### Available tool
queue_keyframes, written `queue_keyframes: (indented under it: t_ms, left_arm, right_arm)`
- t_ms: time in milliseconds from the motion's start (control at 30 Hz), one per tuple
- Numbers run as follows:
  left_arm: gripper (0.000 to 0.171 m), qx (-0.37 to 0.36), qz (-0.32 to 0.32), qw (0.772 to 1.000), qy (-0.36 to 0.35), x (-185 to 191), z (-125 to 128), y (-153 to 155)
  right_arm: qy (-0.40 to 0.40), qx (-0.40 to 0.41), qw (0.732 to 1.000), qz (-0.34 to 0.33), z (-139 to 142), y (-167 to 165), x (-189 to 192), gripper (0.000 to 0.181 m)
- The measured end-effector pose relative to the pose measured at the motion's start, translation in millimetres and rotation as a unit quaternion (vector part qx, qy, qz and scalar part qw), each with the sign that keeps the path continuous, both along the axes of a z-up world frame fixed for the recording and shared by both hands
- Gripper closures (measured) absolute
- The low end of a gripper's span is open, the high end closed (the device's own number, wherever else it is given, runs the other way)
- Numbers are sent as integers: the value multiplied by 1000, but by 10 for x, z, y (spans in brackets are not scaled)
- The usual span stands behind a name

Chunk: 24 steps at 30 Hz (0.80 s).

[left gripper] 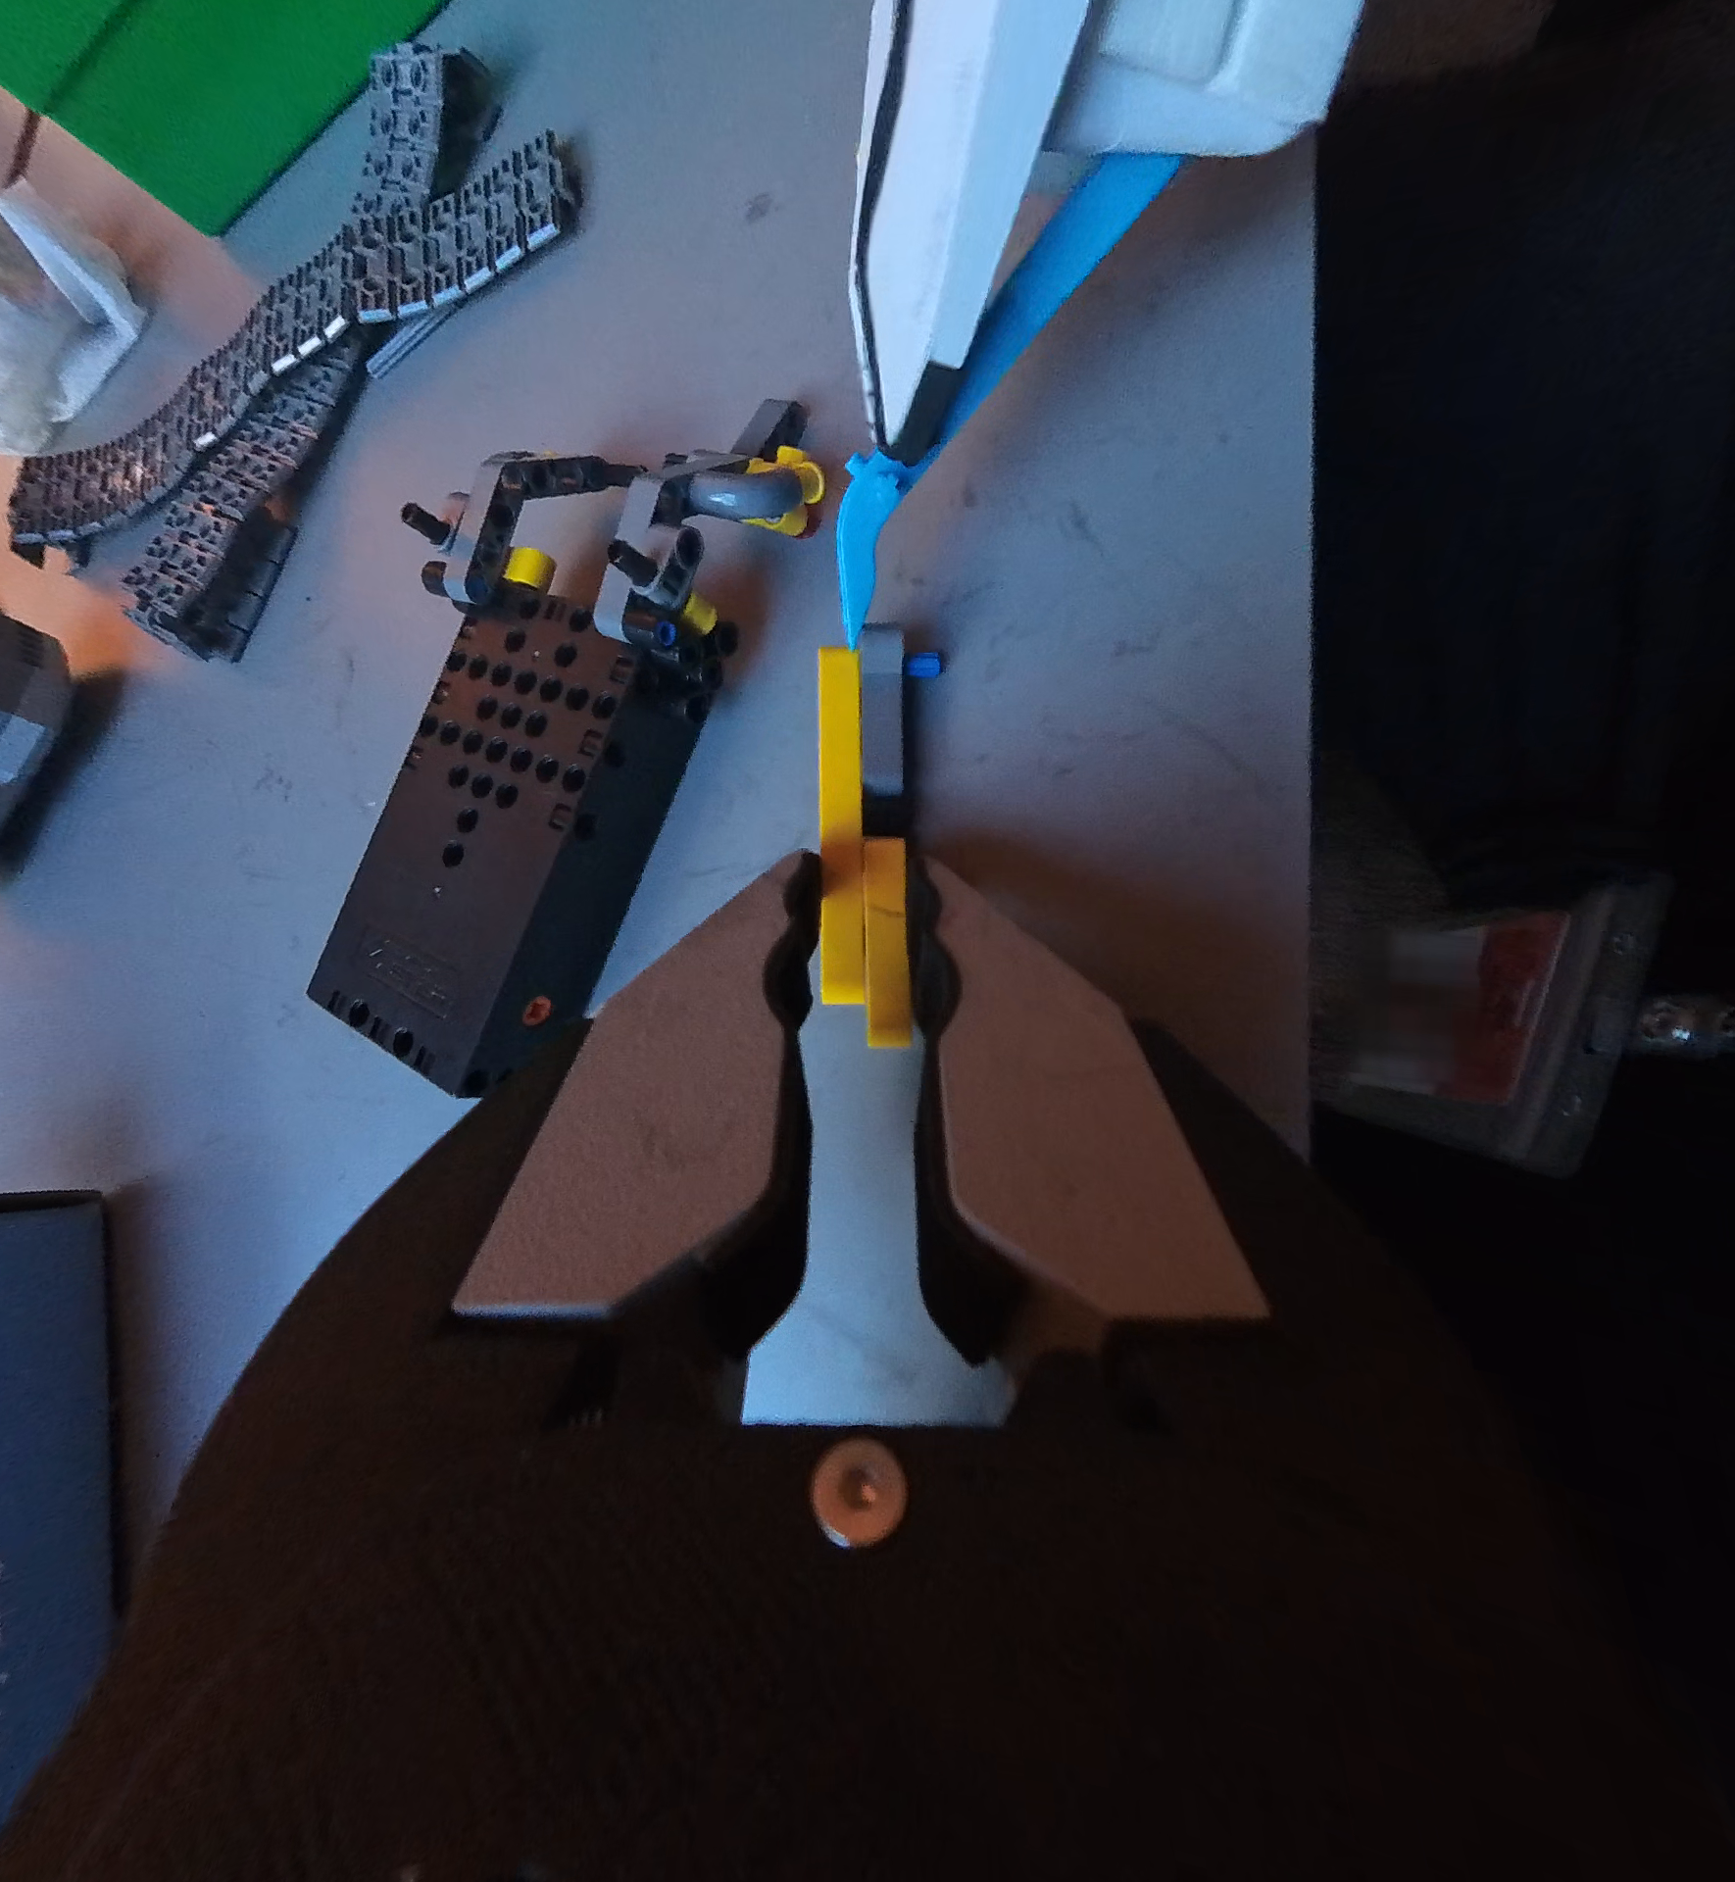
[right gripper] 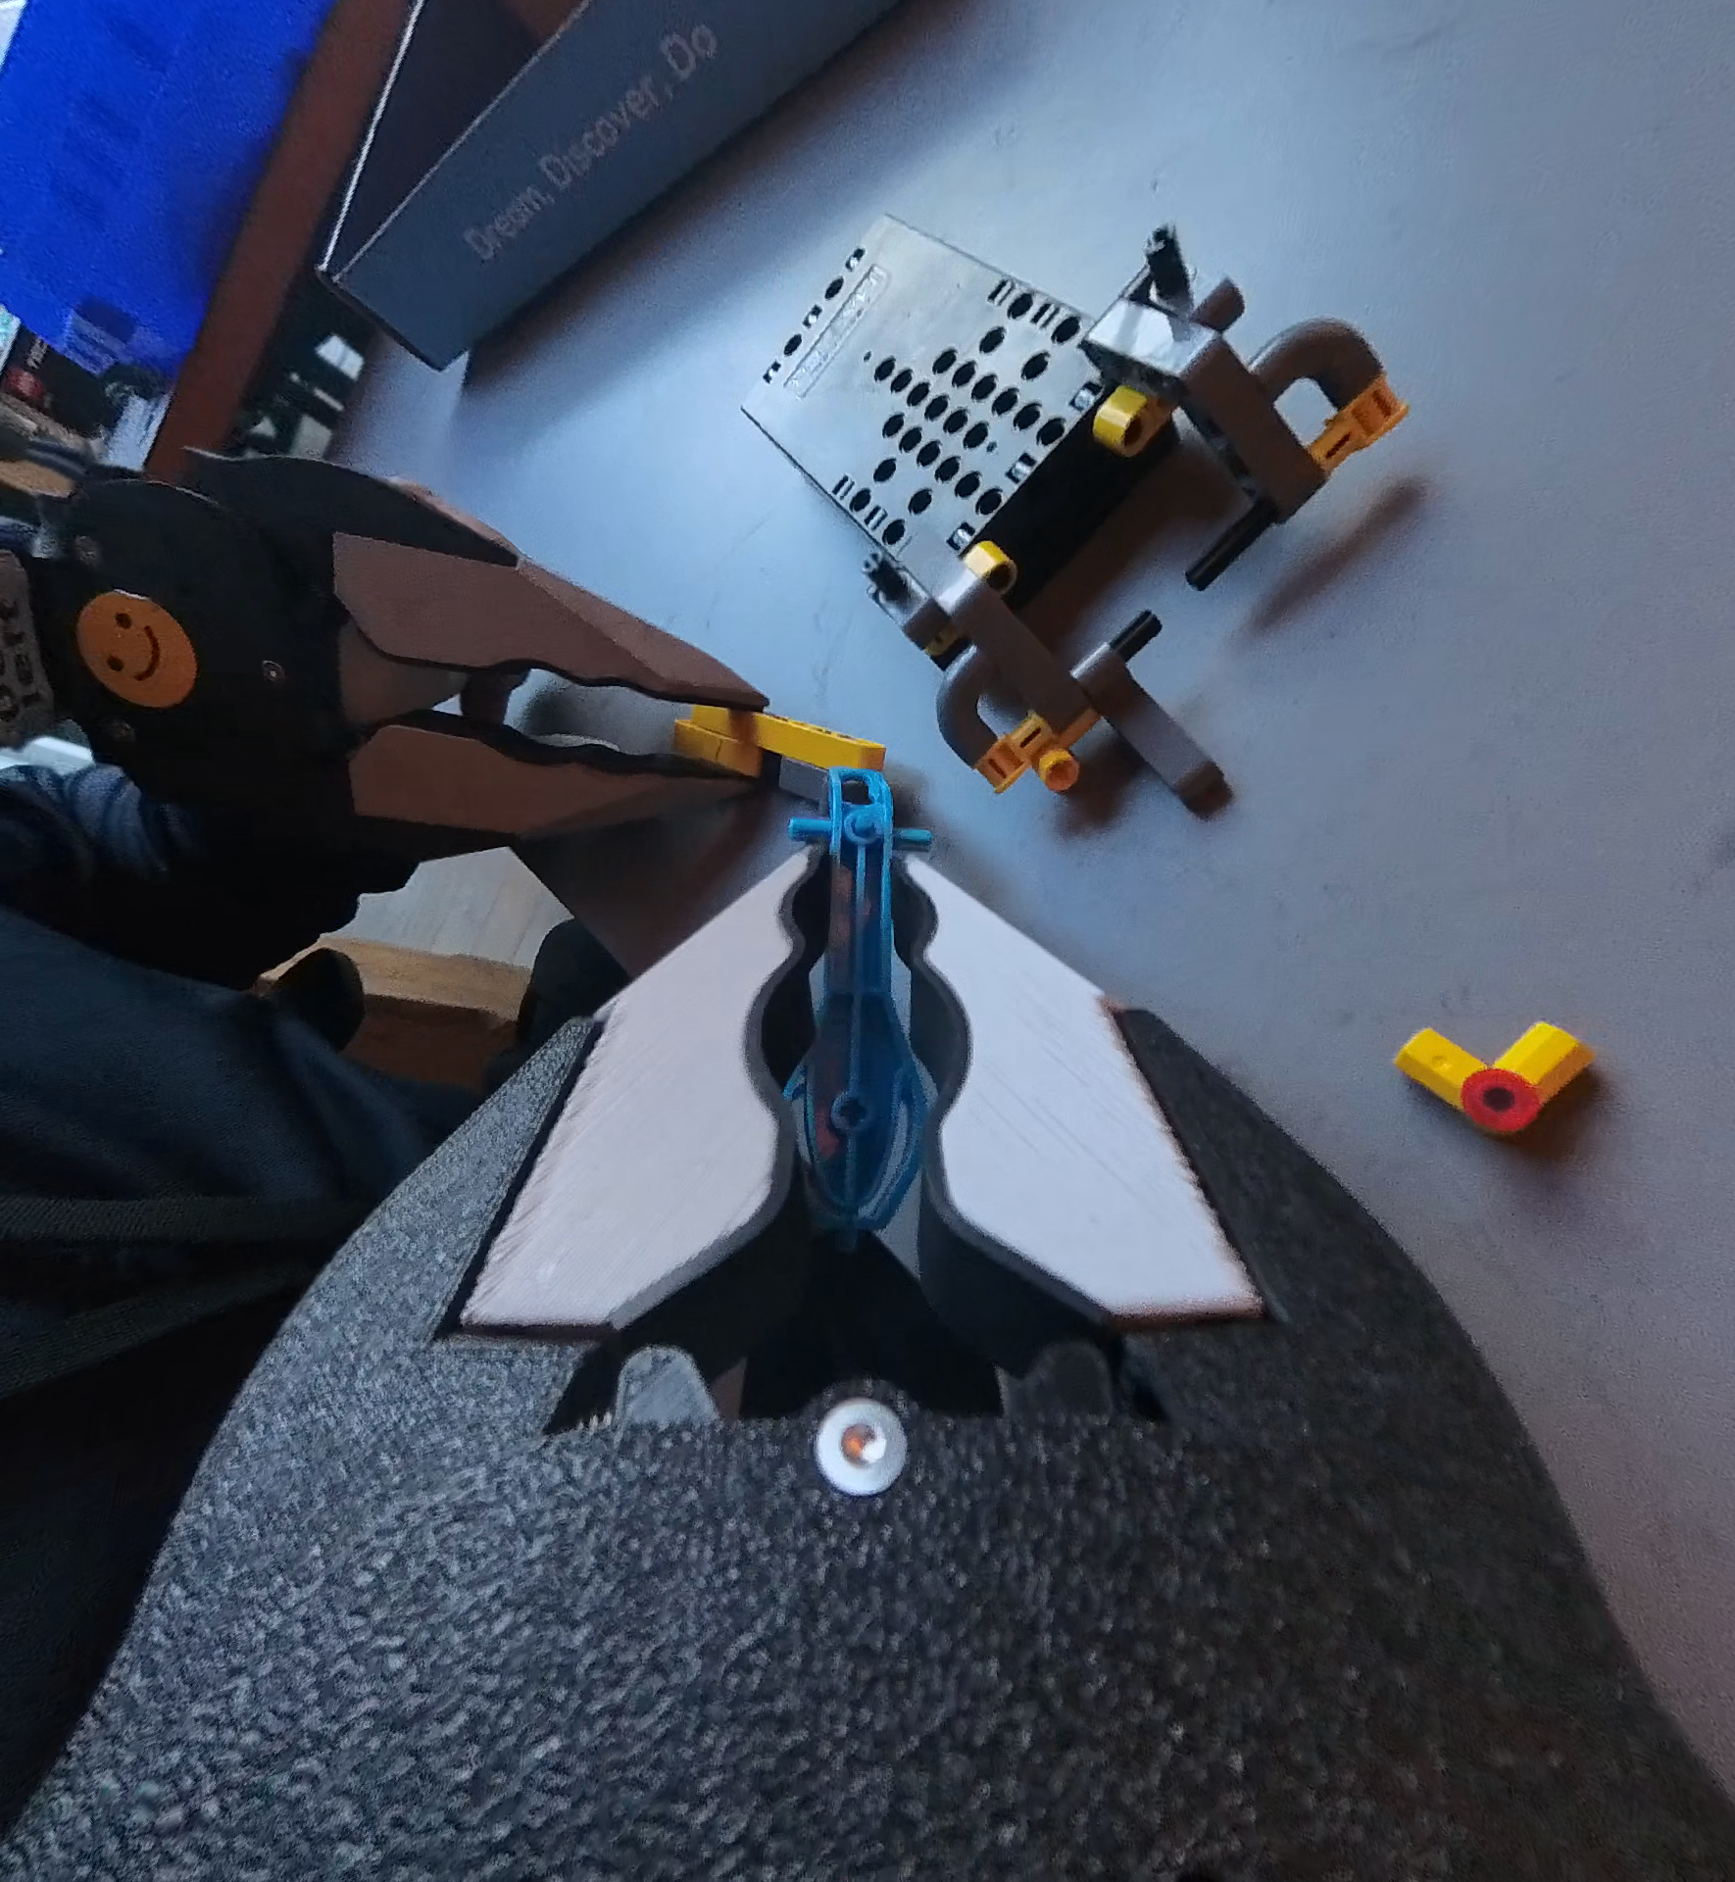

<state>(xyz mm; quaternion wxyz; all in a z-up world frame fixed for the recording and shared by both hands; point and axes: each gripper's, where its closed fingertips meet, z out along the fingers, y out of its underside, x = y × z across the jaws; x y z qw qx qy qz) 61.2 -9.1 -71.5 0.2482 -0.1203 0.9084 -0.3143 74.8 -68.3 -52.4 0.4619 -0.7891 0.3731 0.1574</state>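
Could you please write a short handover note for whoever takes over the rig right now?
Left gripper: shut on the yellow-and-grey beam piece, held out over the table edge.
Right gripper: shut on the blue tool, its tip at the grey end of that piece.
On the table: the black perforated block with grey and yellow parts attached, a loose yellow-and-red connector, grey track links.
Done or left: I cannot tell from these views.

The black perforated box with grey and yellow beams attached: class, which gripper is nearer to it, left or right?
Left. The left gripper sits right beside the black perforated box, clamping a yellow-and-grey piece; the right gripper, holding a blue tool, is farther off.
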Motion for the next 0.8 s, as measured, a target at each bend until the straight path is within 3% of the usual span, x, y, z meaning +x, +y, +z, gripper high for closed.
queue_keyframes:
  t_ms: [433, 800]
  left_arm:
    - [157, 0, -18, 998, -53, 41, 17, -42]
    - [157, 4, -23, 996, -90, 78, 28, -26]
  right_arm:
    - [119, -35, 988, 90, 38, -25, 44, 173]
    - [130, -114, 973, 150, -15, -54, 129, 172]
